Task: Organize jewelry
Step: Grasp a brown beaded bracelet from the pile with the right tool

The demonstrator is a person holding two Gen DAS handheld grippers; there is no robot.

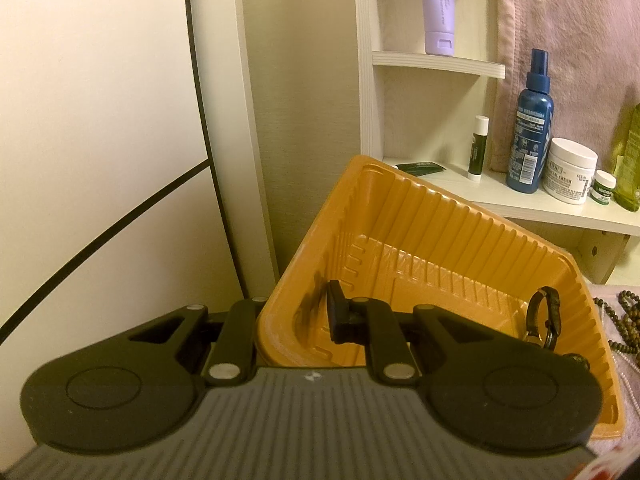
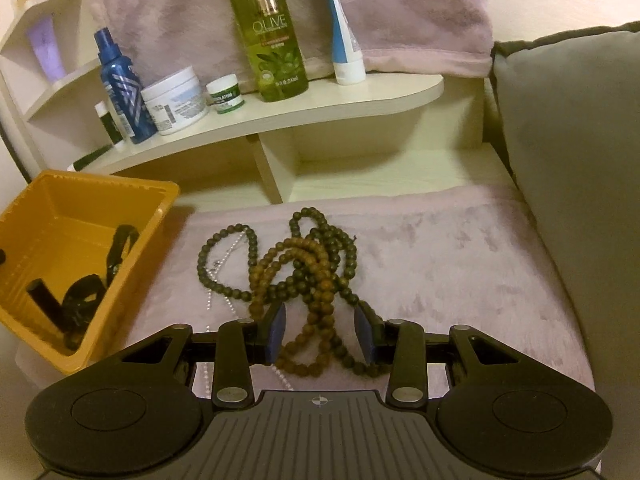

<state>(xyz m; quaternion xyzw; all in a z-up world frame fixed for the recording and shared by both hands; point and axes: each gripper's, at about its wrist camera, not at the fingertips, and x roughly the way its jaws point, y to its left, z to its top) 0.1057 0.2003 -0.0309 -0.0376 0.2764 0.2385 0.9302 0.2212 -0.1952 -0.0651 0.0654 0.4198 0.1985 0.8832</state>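
Observation:
An orange plastic tray (image 1: 440, 232) is tilted, with its near-left rim between the fingers of my left gripper (image 1: 296, 316); one finger is inside the tray, the other is hidden outside it. A dark bracelet (image 1: 546, 316) lies in the tray. In the right wrist view the tray (image 2: 52, 208) sits at left with dark jewelry (image 2: 86, 296) inside. My right gripper (image 2: 320, 332) is open, its fingers on either side of a tangle of brown and dark green bead necklaces (image 2: 304, 268) on the pink cloth. A thin pearl strand (image 2: 224, 280) lies beside them.
A cream shelf (image 2: 320, 104) behind holds a blue spray bottle (image 2: 120, 88), a white cream jar (image 2: 176, 100), a small green jar (image 2: 224, 92), an olive bottle (image 2: 268, 32) and tubes. A grey cushion (image 2: 572, 160) lies at right. A pink towel (image 2: 400, 20) hangs behind.

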